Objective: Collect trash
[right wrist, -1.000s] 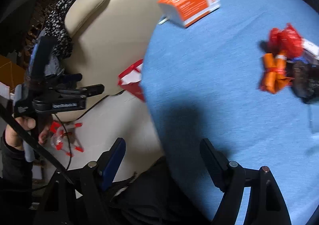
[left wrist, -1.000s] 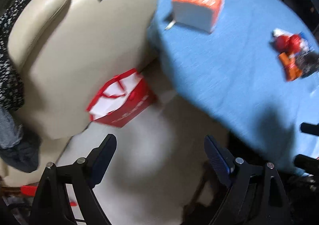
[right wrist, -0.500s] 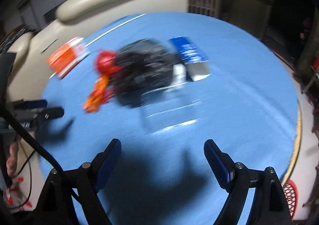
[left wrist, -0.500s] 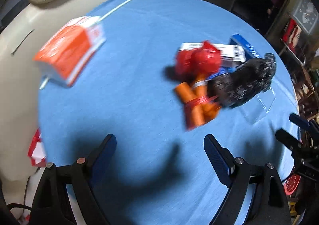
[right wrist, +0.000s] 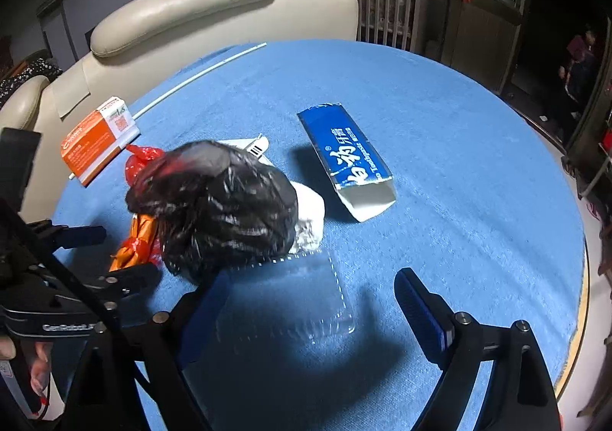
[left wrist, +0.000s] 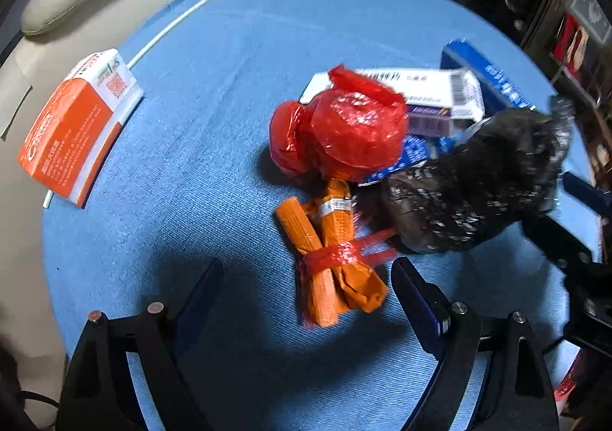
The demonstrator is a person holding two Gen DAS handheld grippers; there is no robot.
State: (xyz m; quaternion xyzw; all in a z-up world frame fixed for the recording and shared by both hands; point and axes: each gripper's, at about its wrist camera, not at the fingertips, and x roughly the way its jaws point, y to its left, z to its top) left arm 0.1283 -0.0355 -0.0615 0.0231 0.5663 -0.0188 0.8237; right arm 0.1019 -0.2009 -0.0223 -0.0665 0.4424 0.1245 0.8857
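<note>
A pile of trash lies on the round blue table (left wrist: 214, 94): a red plastic bag (left wrist: 344, 132), an orange wrapper bundle tied with red (left wrist: 329, 251), a crumpled black bag (left wrist: 470, 182), a white medicine box (left wrist: 432, 90) and a blue toothpaste box (right wrist: 346, 159). A clear plastic blister tray (right wrist: 290, 301) lies in front of the black bag (right wrist: 222, 205). My left gripper (left wrist: 306, 297) is open and empty, just before the orange bundle. My right gripper (right wrist: 310, 312) is open and empty, over the clear tray.
An orange and white box (left wrist: 76, 129) and a thin white stick (left wrist: 183, 16) lie at the table's far left. A cream leather sofa (right wrist: 199, 18) stands behind the table. The left gripper also shows in the right wrist view (right wrist: 103, 255).
Both grippers swung from the sofa side and floor up over the table. The trash pile is now close in front of them. Both stay open.
</note>
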